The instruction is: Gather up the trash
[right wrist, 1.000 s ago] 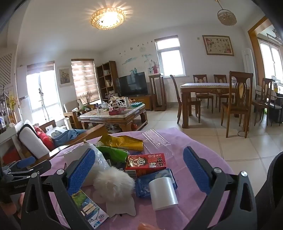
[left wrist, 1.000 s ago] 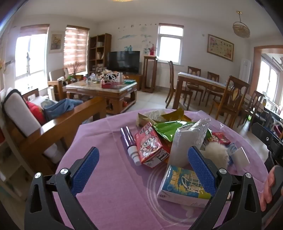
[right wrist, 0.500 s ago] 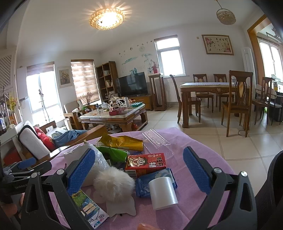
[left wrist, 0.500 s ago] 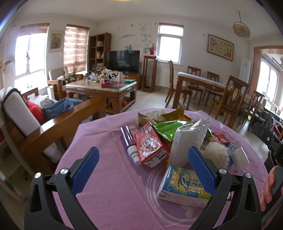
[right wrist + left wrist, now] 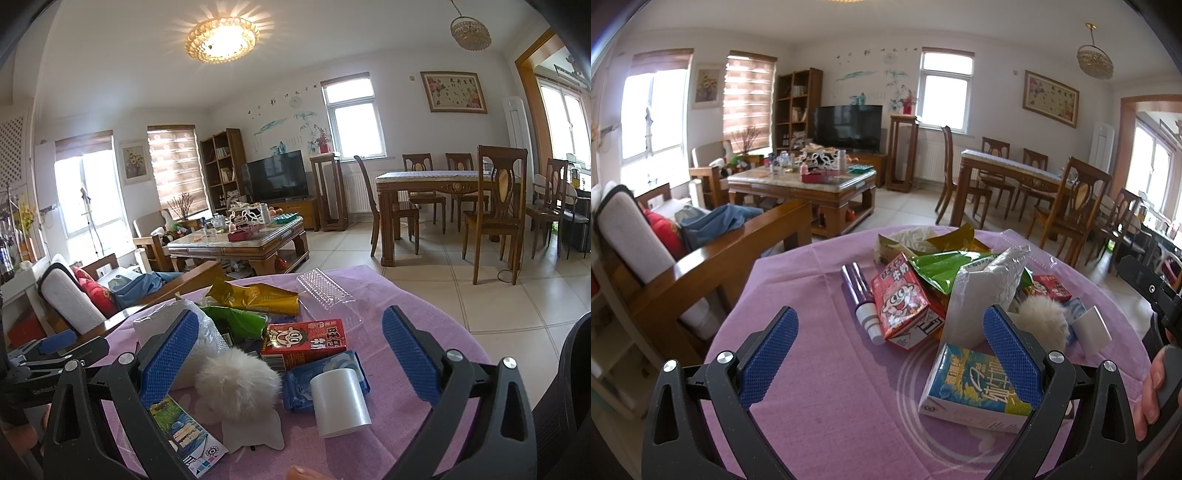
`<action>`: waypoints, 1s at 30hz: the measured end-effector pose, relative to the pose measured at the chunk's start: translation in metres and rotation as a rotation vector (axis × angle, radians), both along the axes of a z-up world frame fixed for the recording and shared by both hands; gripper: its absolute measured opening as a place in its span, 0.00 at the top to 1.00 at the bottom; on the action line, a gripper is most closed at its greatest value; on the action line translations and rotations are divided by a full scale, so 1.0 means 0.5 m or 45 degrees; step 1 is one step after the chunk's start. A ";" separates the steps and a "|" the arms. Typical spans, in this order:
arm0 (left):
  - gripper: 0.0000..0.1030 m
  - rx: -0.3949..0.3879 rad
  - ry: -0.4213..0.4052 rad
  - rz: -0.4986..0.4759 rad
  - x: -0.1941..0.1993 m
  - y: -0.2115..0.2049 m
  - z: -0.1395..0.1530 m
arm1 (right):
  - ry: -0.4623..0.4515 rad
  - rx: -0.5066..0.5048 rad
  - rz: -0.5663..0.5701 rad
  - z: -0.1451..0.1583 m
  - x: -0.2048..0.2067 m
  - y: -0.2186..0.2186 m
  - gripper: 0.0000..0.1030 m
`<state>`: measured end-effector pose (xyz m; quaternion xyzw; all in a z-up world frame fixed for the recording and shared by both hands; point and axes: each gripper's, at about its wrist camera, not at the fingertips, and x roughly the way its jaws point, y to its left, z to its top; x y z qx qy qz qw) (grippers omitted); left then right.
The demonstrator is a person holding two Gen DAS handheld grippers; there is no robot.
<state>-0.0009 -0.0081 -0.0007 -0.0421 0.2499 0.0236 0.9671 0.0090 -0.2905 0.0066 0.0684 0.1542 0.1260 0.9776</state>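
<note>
A heap of trash lies on a round table with a purple cloth [image 5: 820, 369]. In the left wrist view I see a red milk carton [image 5: 901, 306], a purple tube [image 5: 862, 299], a green wrapper [image 5: 942, 267], a white bag [image 5: 982, 295], a blue-yellow carton [image 5: 975, 384] and a white pompom [image 5: 1043, 321]. My left gripper [image 5: 890, 354] is open and empty, just short of the heap. In the right wrist view my right gripper [image 5: 291, 358] is open and empty around the pompom [image 5: 236, 384], a red carton [image 5: 306, 341], a blue packet [image 5: 328, 369] and a white roll [image 5: 340, 402].
A clear plastic tray [image 5: 325, 291] and a gold wrapper [image 5: 255, 297] lie at the far side of the table. A wooden sofa [image 5: 701, 266] stands left of it. A coffee table [image 5: 801, 188] and a dining table with chairs [image 5: 1027, 184] stand beyond.
</note>
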 end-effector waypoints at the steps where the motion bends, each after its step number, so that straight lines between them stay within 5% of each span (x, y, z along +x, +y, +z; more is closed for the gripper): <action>1: 0.04 0.000 0.000 0.000 0.000 0.000 0.000 | 0.000 0.000 0.000 0.000 0.000 0.000 0.04; 21: 0.04 -0.018 -0.021 -0.002 -0.002 0.004 0.002 | 0.007 0.005 -0.002 0.007 -0.014 -0.004 0.04; 27: 0.04 -0.156 -0.012 -0.237 -0.008 0.022 0.001 | 0.168 0.035 0.056 -0.022 0.025 -0.041 0.04; 30: 0.04 -0.125 0.005 -0.297 0.012 0.013 0.007 | 0.255 0.001 0.055 -0.022 0.034 -0.068 0.04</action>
